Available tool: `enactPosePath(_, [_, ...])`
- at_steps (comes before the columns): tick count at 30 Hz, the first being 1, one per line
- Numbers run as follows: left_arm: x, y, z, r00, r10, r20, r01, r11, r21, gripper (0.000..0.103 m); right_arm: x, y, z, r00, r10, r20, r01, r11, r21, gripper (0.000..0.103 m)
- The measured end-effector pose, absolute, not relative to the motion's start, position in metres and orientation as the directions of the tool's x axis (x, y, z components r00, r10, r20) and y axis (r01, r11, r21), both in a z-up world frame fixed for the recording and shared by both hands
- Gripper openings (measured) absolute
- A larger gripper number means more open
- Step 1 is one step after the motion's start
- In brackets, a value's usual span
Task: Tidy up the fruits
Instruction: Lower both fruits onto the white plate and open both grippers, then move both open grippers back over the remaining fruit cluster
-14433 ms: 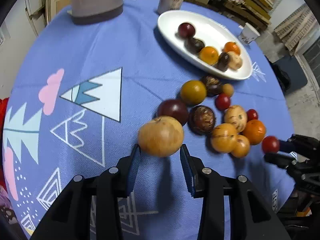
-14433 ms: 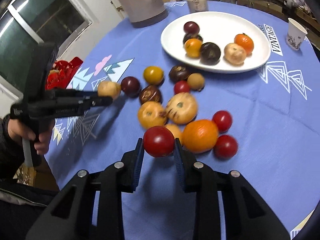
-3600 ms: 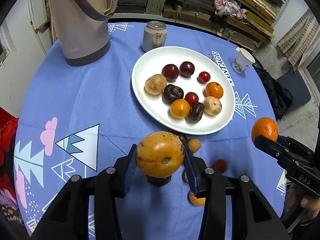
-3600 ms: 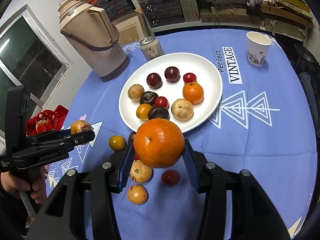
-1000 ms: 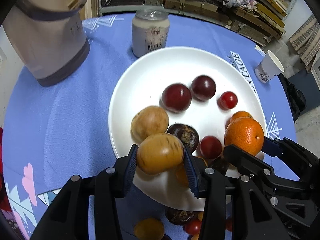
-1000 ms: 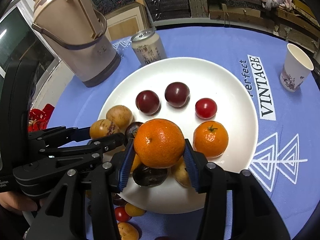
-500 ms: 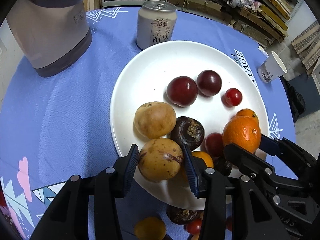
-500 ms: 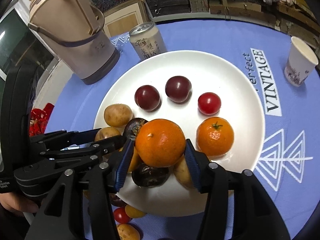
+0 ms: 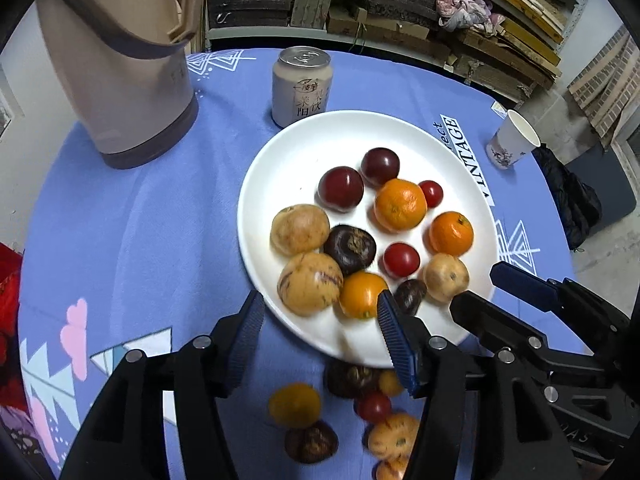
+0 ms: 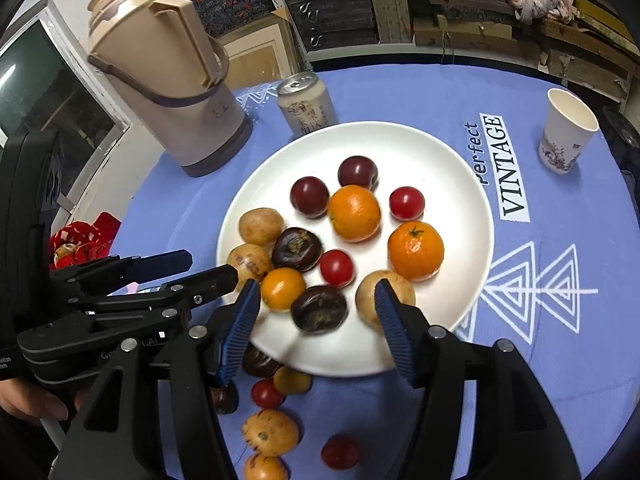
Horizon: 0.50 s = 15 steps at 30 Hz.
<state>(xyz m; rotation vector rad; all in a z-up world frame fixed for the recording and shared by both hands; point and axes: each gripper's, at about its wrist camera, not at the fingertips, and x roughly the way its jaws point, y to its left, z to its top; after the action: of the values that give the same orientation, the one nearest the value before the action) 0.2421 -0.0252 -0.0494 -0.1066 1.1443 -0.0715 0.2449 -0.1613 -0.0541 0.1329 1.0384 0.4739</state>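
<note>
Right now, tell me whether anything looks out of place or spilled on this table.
Nothing is spilled or damaged. The odd part is the loose fruit on the blue tablecloth, such as a red tomato and a speckled yellow fruit, lying off the round white plate. Both tools are open.

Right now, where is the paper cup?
In the right wrist view, the paper cup stands far right on the blue tablecloth, beyond the "Perfect VINTAGE" print, apart from the white plate.

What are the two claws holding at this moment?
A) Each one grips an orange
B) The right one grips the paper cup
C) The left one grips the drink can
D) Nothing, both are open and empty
D: the left claw and the right claw both stand open with nothing between their fingers, hovering over the near edge of the white plate.
</note>
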Motion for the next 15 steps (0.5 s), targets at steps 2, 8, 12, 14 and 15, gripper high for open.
enactPosePath(2, [0.232,-0.025,-0.047,0.411,-0.112,-0.905,0.002,0.993,-0.122,0.061,0.234,-0.162,-0.051,0.416,0.44,-0.796,-0.316,0.891,0.327,0.058])
enactPosePath(8, [0.201,-0.024,-0.041,0.41,-0.104,-0.906,-0.006,0.993,-0.117,0.072,0.203,-0.163,-0.05,0.394,0.437,-0.808,-0.328,0.889,0.32,0.059])
enactPosePath(12, [0.178,-0.02,-0.045,0.386,-0.112,-0.916,-0.011,0.992,-0.126,0.073,0.18,-0.168,-0.053,0.381,0.425,-0.821,-0.33,0.892,0.309,0.059])
enactPosePath(14, [0.166,-0.016,-0.048,0.377,-0.109,-0.92,-0.013,0.992,-0.123,0.073,0.163,-0.176,-0.057,0.376,0.414,-0.829,-0.323,0.897,0.301,0.059])
enactPosePath(15, [0.161,-0.015,-0.049,0.373,-0.105,-0.922,-0.016,0.993,-0.119,0.073,0.157,-0.18,-0.06,0.37,0.411,-0.833,-0.316,0.899,0.303,0.059])
